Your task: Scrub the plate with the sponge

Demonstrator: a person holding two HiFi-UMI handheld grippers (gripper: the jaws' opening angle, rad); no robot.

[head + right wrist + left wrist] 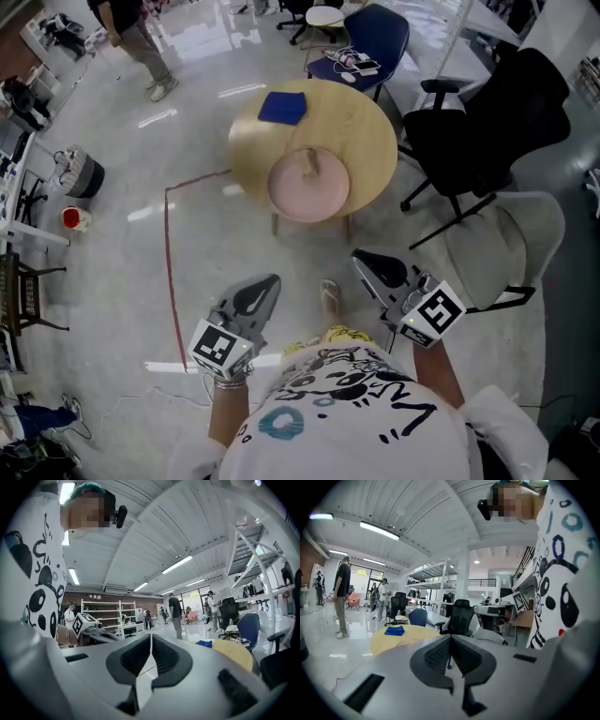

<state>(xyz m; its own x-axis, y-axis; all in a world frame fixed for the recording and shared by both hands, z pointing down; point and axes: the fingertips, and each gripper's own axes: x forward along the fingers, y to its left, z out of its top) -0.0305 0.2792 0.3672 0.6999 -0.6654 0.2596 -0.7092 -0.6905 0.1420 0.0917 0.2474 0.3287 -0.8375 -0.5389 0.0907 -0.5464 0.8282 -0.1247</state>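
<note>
A pink plate (308, 184) lies on the near side of a round wooden table (366, 131), with a small tan object (311, 161) resting on it. A blue sponge (282, 107) sits on the table's far left part, also visible as a blue sponge (395, 630) in the left gripper view and a blue sponge (204, 643) in the right gripper view. My left gripper (265, 287) and right gripper (368, 263) are held close to my body, well short of the table. Both are shut with nothing between the jaws.
A black office chair (487, 122) stands right of the table, a grey chair (511, 239) nearer me, and a blue chair (370, 42) behind it. Red tape (169, 253) marks the floor at left. A person (136, 42) walks at the back left.
</note>
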